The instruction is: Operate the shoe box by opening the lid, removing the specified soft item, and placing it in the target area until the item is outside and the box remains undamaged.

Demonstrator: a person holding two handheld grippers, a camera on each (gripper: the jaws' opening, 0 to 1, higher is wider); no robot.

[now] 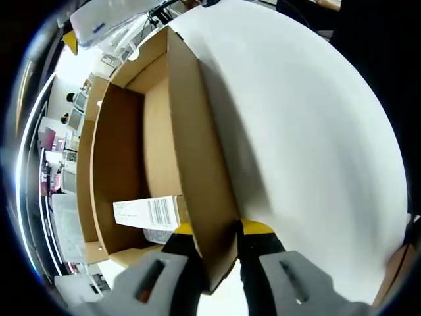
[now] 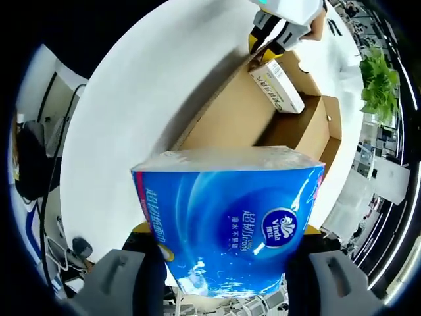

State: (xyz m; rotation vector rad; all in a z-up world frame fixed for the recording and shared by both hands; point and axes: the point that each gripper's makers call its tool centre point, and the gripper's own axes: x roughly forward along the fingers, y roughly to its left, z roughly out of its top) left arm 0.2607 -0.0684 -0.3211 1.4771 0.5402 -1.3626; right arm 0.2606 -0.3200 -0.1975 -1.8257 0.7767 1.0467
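An open brown cardboard shoe box [image 1: 122,164] lies on a white table [image 1: 309,151]. My left gripper [image 1: 214,230] is shut on the box's near side wall [image 1: 200,164], one jaw inside, one outside. A small white carton with a barcode [image 1: 148,212] rests inside the box. In the right gripper view a blue plastic-wrapped tissue pack [image 2: 230,220] hangs between the jaws of my right gripper [image 2: 223,253], which is shut on it, above the table [image 2: 131,118] and clear of the box [image 2: 263,115]. The left gripper [image 2: 283,23] shows at the box's far end beside the white carton [image 2: 276,85].
Shelves and office clutter [image 1: 66,131] stand beyond the box on the left. A green plant [image 2: 378,82] and desks sit past the table's far edge. A black chair [image 2: 29,158] stands off the table's left side. White tabletop spreads right of the box.
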